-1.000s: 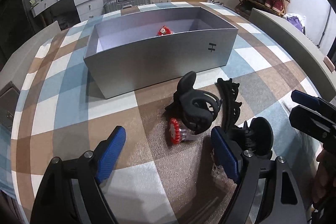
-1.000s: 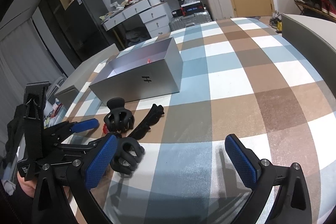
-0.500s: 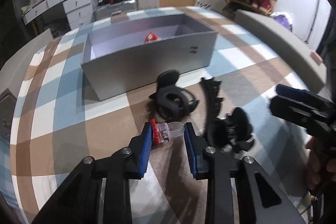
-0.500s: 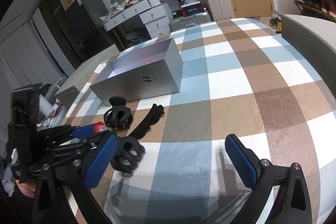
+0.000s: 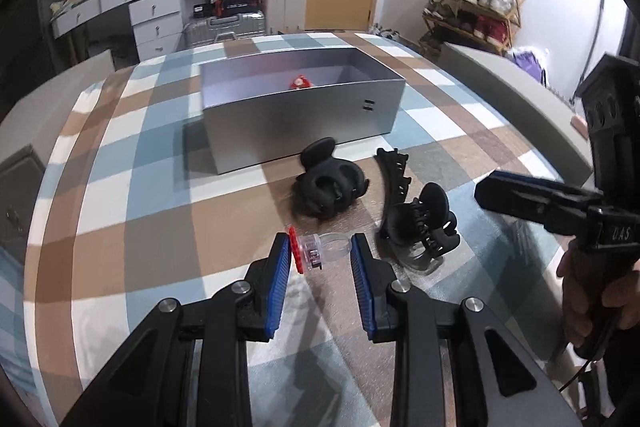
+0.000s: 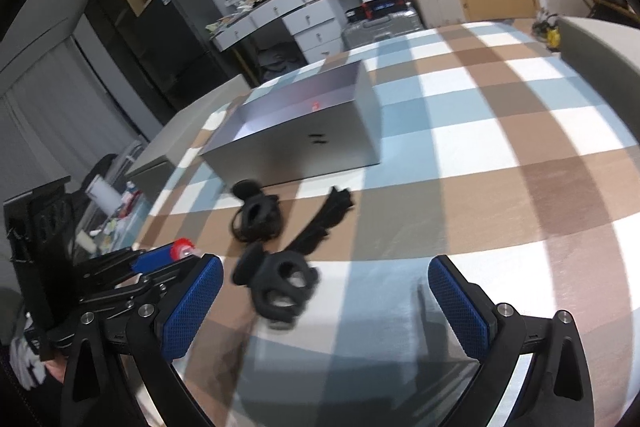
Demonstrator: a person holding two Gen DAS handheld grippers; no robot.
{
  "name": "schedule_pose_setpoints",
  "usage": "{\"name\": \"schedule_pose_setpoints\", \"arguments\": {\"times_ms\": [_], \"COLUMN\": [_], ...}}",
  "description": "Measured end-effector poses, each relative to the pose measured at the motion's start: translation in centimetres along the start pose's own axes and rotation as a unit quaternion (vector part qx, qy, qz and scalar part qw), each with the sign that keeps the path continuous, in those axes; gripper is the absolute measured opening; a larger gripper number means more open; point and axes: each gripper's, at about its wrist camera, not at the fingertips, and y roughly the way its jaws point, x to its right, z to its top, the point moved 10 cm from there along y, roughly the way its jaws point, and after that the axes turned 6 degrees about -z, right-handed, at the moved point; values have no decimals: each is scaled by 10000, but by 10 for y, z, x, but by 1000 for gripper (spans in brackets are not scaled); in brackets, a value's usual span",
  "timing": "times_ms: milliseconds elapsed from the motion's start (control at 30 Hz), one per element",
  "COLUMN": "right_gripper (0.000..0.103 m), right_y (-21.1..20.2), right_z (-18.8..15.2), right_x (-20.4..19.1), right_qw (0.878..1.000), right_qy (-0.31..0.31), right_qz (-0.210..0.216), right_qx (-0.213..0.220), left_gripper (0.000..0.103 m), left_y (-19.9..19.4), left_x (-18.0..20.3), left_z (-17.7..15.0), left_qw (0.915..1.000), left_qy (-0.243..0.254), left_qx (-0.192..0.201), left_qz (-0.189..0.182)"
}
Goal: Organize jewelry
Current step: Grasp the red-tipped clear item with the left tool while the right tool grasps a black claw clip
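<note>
Left gripper [image 5: 320,259], open a second ago, is now clamping the red-topped clear ring [image 5: 316,251], lifting it clear of the checked table [image 5: 120,187]. Right gripper [image 6: 324,311] is idling agape above the hair claws [image 5: 332,187]. Silver box [image 5: 304,131] likely next.

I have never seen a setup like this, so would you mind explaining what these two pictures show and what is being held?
A person holds a two-finger gripper in each hand, each carrying a fisheye camera looking along its fingers, one picture per gripper. The left gripper is closed on a clear ring with a red top. The right gripper is open and holds nothing. On the checked tablecloth lie three black hair clips before a grey box, which holds a small red item.
</note>
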Motion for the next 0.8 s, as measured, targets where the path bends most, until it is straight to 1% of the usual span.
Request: {"name": "schedule_pose_setpoints", "arguments": {"times_ms": [100,233,333,433,500,567,633,700,733,767,800], "right_gripper": [103,103,102,98,92,89,82,71,70,63,53], "right_y": [6,18,22,26,29,31,32,33,33,33,33], "right_z": [-5,-11,-13,-13,-14,-15,-17,-19,-20,-20,-21], "right_x": [-11,-23,-29,-33,-33,-35,-38,-40,-40,-40,-40], "right_qw": [9997,9988,9987,9987,9987,9987,9985,9982,9981,9981,9981], "right_qy": [18,8,-31,-9,-24,-70,-200,-322,-350,-356,-338], "right_qz": [202,319,279,205,111,54,-19,-85,-112,-126,-125], "right_qx": [-139,-375,-415,-466,-500,-506,-509,-504,-490,-479,-491], "left_gripper": [25,25,25,25,25,25,25,25,25,25,25], "left_y": [-5,-7,-8,-10,-11,-13,-14,-15,-15,-16,-16], "left_x": [-4,-7,-9,-11,-12,-12,-13,-14,-15,-16,-16], "left_z": [-2,-5,-8,-9,-9,-9,-9,-8,-8,-8,-8], "left_qw": [9999,9998,9997,9996,9995,9995,9994,9993,9991,9991,9991], "left_qy": [-80,-158,-183,-223,-226,-219,-234,-262,-281,-292,-299], "left_qx": [99,126,139,164,179,208,231,255,272,282,284], "left_qz": [0,-36,-53,-92,-105,-92,-94,-124,-132,-137,-137]}}
